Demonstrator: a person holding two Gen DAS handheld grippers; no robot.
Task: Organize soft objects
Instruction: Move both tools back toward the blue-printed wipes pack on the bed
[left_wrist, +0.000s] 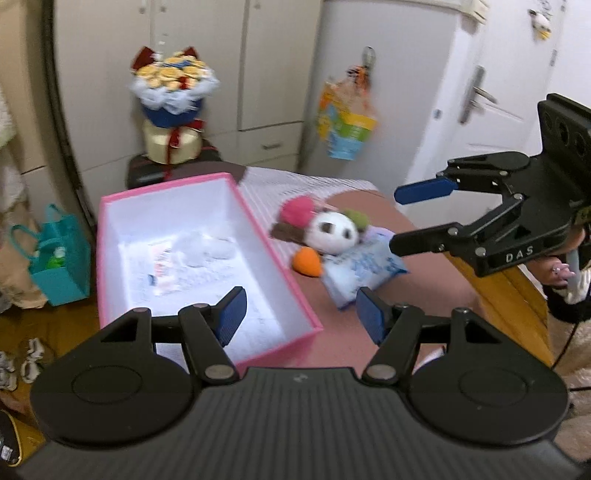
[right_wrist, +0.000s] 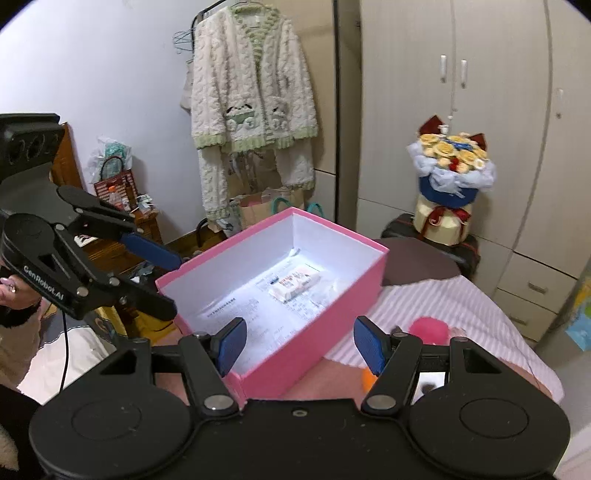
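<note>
Left wrist view: the left claw (left_wrist: 299, 314) hangs wide and empty over the pink cardboard box (left_wrist: 258, 229), whose lid is off, likely so it can take the soft things. At two o'clock from the box, on the bench (left_wrist: 424, 291), lie a plush panda (left_wrist: 334, 230), an orange sponge (left_wrist: 307, 261) and a crinkly tissue pack (left_wrist: 364, 269). The right claw (left_wrist: 413, 218) also stands apart, empty.

Right wrist view: a small wrapped packet (right_wrist: 295, 281) lies inside the rigid, white-lined box.
</note>
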